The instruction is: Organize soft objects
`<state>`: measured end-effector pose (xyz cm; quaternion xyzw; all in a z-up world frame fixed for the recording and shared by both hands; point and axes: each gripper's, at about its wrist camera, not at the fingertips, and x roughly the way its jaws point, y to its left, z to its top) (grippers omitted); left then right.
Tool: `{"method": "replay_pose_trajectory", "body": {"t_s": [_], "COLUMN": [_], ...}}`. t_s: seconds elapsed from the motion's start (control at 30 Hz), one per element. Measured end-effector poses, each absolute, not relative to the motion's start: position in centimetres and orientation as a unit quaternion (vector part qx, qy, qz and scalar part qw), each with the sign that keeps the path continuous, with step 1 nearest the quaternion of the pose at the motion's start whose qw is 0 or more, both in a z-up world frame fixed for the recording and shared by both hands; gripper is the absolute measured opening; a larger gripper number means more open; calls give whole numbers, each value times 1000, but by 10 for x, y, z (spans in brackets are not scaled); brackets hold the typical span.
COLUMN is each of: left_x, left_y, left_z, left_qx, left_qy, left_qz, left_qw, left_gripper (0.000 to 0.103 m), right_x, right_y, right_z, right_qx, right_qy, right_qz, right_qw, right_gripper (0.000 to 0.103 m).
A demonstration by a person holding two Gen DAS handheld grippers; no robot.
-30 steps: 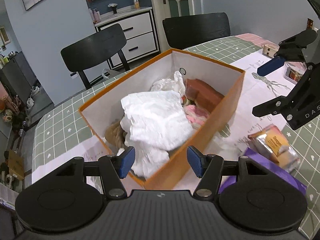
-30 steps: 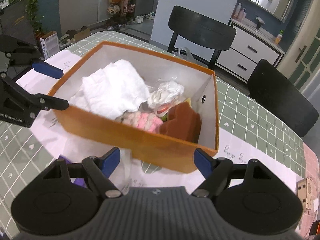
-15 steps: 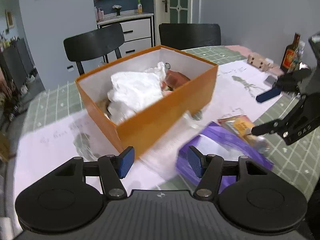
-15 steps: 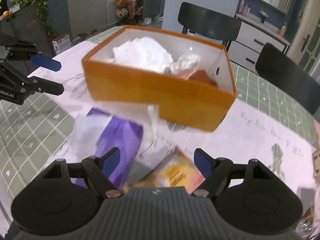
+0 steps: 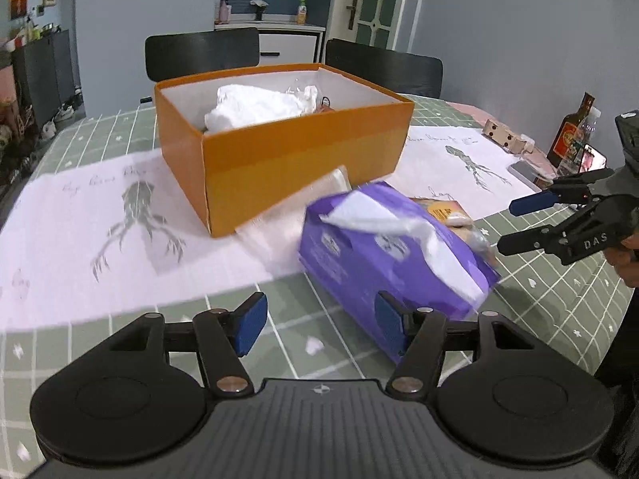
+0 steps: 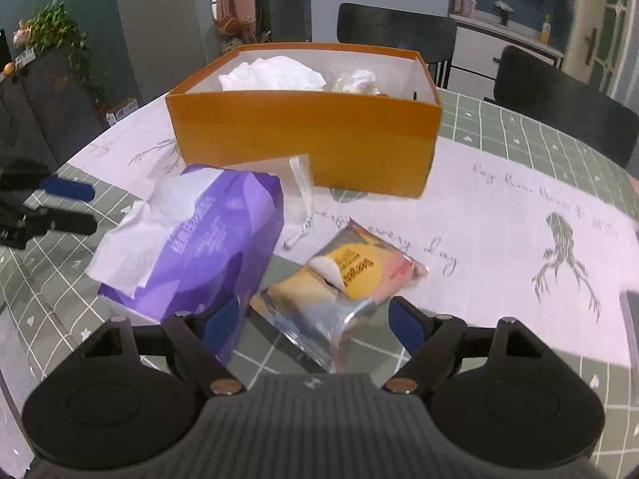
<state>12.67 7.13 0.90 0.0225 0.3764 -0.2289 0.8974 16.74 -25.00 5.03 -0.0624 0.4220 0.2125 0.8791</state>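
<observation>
An orange box stands on the table and holds white cloth and other soft items. In front of it lies a purple tissue pack with a white tissue sticking out. A yellow and silver snack packet lies beside the pack. My left gripper is open and empty, low over the table, its right finger at the pack's near end. My right gripper is open and empty, with the packet's near end between its fingers.
A green checked tablecloth with a pale runner covers the table. A clear plastic bag lies against the box. A brown bottle, a phone and small blocks stand at the far right. Black chairs stand behind the table.
Both grippers have pulled back from above the box and dropped low toward the table. The tissue pack and the snack packet have come into view in front of them.
</observation>
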Motion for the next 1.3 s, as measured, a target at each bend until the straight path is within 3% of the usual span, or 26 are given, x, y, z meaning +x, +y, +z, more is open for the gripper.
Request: {"method": "replay_pose_trajectory", "body": {"t_s": [0.13, 0.27, 0.37, 0.67, 0.8, 0.87, 1.3], "left_x": [105, 79, 60, 42, 45, 45, 42], "left_y": [62, 46, 36, -21, -39, -42, 26], "left_z": [-3, -12, -22, -38, -32, -31, -8], "left_qx": [15, -3, -34, -32, -46, -59, -88], "left_qy": [369, 357, 349, 306, 273, 260, 261], "left_qz": [-232, -240, -239, -113, -67, -47, -56], "left_qw": [900, 903, 906, 945, 959, 963, 960], "left_gripper": [76, 87, 90, 92, 101, 101, 101], "right_x": [165, 165, 163, 158, 154, 152, 170], "right_y": [-255, -261, -262, -263, -266, -269, -268], "right_z": [46, 45, 43, 49, 58, 63, 36], "right_qx": [-53, -38, -36, -36, -41, -34, 3], "right_qy": [418, 412, 412, 397, 378, 371, 404], "right_qz": [209, 207, 212, 215, 207, 207, 168], "right_qw": [883, 887, 886, 891, 901, 905, 899], "right_gripper": [81, 81, 81, 81, 81, 82, 82]}}
